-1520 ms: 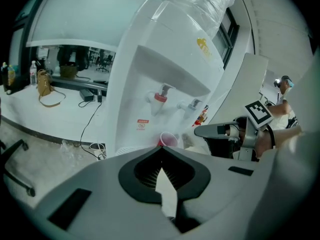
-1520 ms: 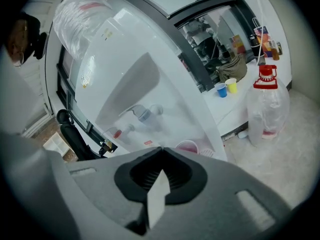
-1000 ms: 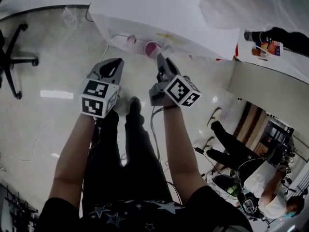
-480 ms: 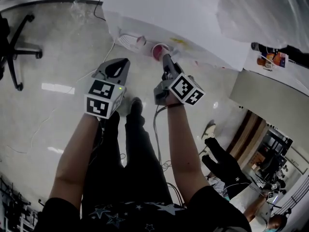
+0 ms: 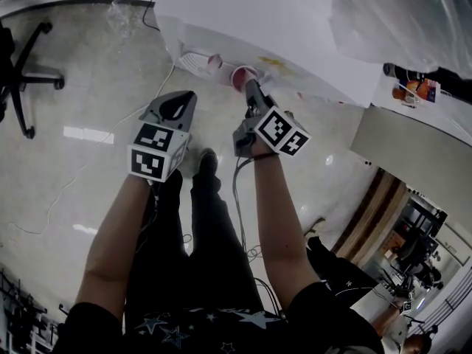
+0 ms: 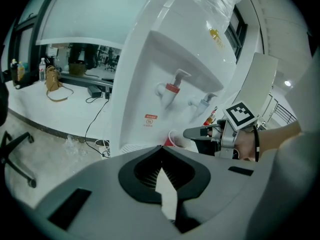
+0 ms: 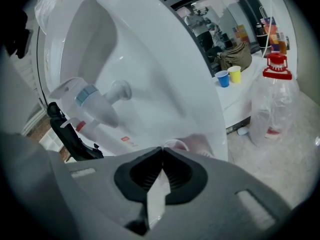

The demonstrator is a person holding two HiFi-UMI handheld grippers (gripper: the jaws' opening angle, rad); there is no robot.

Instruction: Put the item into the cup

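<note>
A pink paper cup (image 5: 243,75) stands on the drip tray of a white water dispenser (image 5: 251,21), below its taps. My right gripper (image 5: 250,87) reaches it from the near side, jaws shut, tips right at the cup's rim. I cannot tell whether the rim is pinched. In the left gripper view the right gripper (image 6: 189,133) points at the cup (image 6: 174,138). The right gripper view shows the cup's rim (image 7: 176,144) just past its shut tips (image 7: 162,148). My left gripper (image 5: 175,102) hangs shut and empty left of the cup, tips (image 6: 161,147) together. No item shows.
The dispenser has a red tap (image 6: 171,88) and a blue tap (image 6: 203,102). A spare water bottle (image 7: 272,104) stands on the floor beside it. An office chair (image 5: 22,80) is at the far left. Cables (image 5: 147,21) trail over the floor.
My view has shifted slightly, so the dispenser sits a little further right and lower. Both grippers keep their places relative to the cup. A person at the lower right has walked mostly out of view.
</note>
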